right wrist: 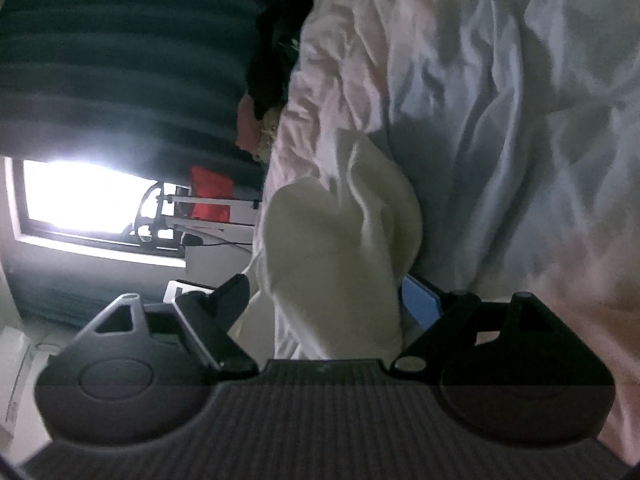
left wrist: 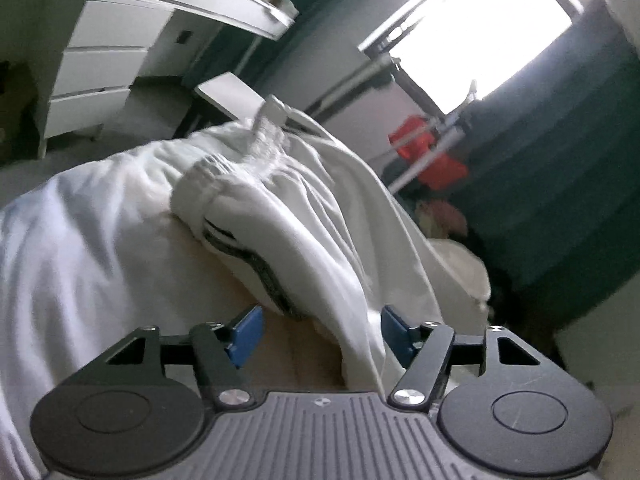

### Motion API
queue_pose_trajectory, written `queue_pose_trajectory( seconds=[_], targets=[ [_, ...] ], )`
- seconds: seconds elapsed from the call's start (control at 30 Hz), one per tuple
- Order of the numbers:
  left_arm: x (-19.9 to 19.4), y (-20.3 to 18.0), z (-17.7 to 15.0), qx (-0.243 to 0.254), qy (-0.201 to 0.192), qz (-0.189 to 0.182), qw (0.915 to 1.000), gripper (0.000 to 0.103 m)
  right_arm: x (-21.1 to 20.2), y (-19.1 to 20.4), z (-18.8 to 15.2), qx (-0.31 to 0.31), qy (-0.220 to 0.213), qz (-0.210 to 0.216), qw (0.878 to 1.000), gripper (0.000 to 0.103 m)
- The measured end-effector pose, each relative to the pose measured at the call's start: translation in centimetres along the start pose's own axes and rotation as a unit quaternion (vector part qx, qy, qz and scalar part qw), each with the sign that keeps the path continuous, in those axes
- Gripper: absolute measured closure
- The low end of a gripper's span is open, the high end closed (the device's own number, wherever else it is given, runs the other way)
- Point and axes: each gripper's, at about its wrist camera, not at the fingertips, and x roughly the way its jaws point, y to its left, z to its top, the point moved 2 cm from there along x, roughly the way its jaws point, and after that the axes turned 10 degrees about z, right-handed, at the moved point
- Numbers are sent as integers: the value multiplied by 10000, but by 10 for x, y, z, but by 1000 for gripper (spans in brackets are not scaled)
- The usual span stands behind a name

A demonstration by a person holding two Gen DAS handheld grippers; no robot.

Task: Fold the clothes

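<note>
A white garment [left wrist: 280, 216] with a gathered elastic band and a dark patterned trim lies bunched on the bed. My left gripper [left wrist: 320, 334] is open, its blue pads [left wrist: 246, 334] wide apart, with a fold of the garment hanging between them near the right pad. In the right wrist view a cream-white piece of cloth [right wrist: 340, 240] passes between the fingers of my right gripper [right wrist: 324, 300]. The jaws stand wide apart around it. The blue right pad [right wrist: 420, 300] touches the cloth; the left finger is beside it.
The bed has a crumpled white sheet [right wrist: 500, 120]. A white chest of drawers [left wrist: 96, 68] and a shelf stand at the far left. A bright window [left wrist: 480, 28], dark teal curtains [right wrist: 120, 60], and a rack with red cloth [left wrist: 424, 152] stand beyond the bed.
</note>
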Motion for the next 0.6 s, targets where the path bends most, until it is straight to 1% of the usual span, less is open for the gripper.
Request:
queue_pose_trajectory(
  seconds=[0.07, 0.13, 0.17, 0.23, 0.27, 0.3, 0.33, 0.37, 0.43, 0.47, 0.5, 0.53, 0.6],
  targets=[
    [3, 4, 3, -157, -29, 44, 9999, 32, 10, -5, 8, -24, 37, 17, 10000, 17],
    [7, 8, 5, -334, -5, 76, 9994, 32, 19, -5, 15, -283, 62, -17, 9996, 17],
    [10, 10, 5, -402, 16, 105, 9991, 32, 24, -3, 17, -499, 79, -76, 9987, 17],
    [16, 14, 6, -556, 78, 148, 9983, 31, 35, -2, 21, -977, 44, -329, 9947, 17],
    [19, 16, 7, -642, 108, 158, 9978, 31, 40, -6, 24, -992, 9, -393, 9943, 19],
    [23, 19, 7, -749, 150, 176, 9969, 31, 44, -13, 26, -859, 12, -412, 9955, 26],
    [26, 21, 6, -844, 183, 200, 9961, 31, 48, -23, 27, -602, 16, -431, 9973, 29],
    [30, 24, 6, -938, 215, 224, 9951, 31, 52, -32, 28, -347, -24, -474, 9983, 34],
    [36, 29, 6, -1108, 245, 242, 9932, 31, 59, -47, 28, -49, -134, -549, 9984, 39],
    [38, 32, 6, -1184, 254, 239, 9924, 31, 63, -49, 28, -79, -149, -599, 9981, 45],
    [41, 34, 6, -1242, 268, 217, 9917, 30, 68, -48, 26, -187, -113, -638, 9977, 54],
    [44, 35, 7, -1299, 282, 192, 9909, 30, 72, -46, 25, -295, -77, -676, 9972, 60],
    [48, 37, 7, -1327, 315, 177, 9905, 29, 82, -39, 22, -609, 70, -682, 9958, 76]
  ],
)
